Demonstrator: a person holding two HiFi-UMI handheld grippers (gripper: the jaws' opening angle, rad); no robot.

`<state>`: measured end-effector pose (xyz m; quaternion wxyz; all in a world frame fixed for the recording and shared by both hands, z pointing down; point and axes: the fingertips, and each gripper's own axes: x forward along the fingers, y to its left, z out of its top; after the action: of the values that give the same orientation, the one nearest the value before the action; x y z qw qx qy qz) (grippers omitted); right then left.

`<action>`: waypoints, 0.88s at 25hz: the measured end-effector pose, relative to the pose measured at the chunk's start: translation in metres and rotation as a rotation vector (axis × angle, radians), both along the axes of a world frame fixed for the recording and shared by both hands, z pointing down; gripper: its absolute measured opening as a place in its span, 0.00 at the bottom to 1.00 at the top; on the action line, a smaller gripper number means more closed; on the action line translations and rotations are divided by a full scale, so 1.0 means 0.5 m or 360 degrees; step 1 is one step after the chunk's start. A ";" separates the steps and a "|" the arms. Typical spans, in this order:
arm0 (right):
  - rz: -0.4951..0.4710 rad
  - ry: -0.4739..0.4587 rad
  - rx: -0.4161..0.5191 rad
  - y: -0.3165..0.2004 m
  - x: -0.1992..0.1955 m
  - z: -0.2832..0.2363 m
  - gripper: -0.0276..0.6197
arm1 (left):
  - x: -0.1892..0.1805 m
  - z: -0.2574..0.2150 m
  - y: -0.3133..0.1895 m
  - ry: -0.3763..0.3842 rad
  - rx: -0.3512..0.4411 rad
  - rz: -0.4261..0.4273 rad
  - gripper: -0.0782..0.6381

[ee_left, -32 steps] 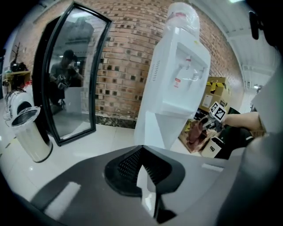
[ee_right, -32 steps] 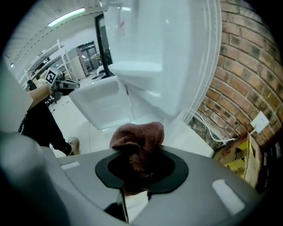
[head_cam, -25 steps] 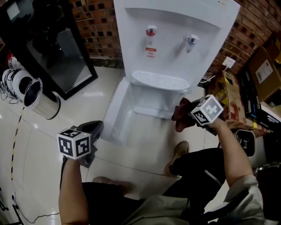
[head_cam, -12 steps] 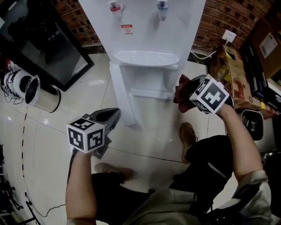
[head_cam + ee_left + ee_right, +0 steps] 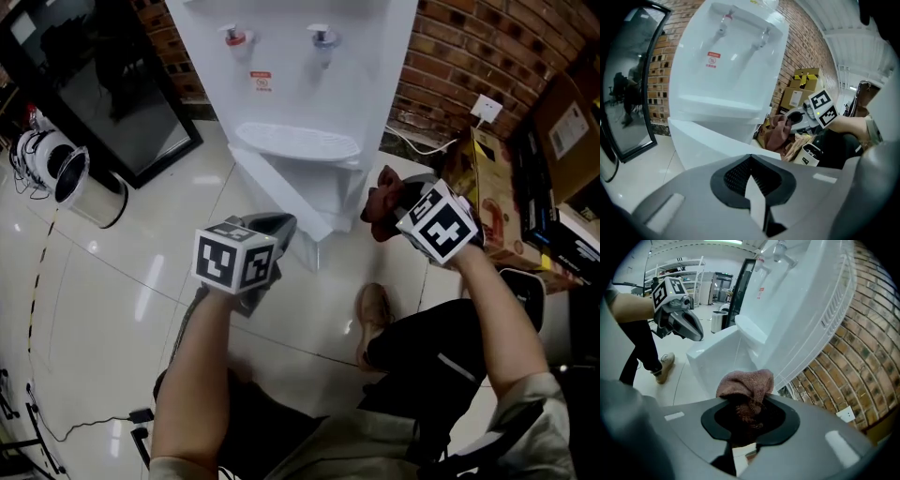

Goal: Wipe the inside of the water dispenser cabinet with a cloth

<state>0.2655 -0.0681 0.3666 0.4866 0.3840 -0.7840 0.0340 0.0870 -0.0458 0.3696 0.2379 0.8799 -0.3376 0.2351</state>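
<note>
Currently gripping reddish cloth in right claw beside water dispenser's right edge; holding left claw closed, empty, before its front.

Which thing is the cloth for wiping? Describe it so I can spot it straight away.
Find the tall white dispenser against the brick wall. Just right of it, the right gripper pinches a bunched cloth. It is the only soft, reddish-brown lump there; the boxes beside it are stiff cardboard.
</note>
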 end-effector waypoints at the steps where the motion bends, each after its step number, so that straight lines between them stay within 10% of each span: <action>1: -0.0015 -0.0004 0.0003 -0.001 0.009 0.004 0.21 | 0.017 -0.002 -0.011 0.0021 0.0003 -0.0013 0.11; 9: -0.0158 0.0014 0.0006 0.003 0.075 0.046 0.21 | 0.132 0.000 -0.093 0.0247 0.0060 -0.0230 0.11; 15: -0.0181 -0.0084 -0.0043 0.003 0.102 0.075 0.21 | 0.214 0.061 -0.074 -0.0051 0.0150 -0.0074 0.11; 22: -0.0152 -0.0178 -0.0021 -0.014 0.128 0.090 0.21 | 0.257 0.075 -0.146 -0.0072 0.0301 -0.0255 0.11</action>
<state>0.3296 -0.0749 0.4115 0.4455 0.3404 -0.8272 0.0372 0.2153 -0.1190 0.4070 0.1641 0.8630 -0.4328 0.2022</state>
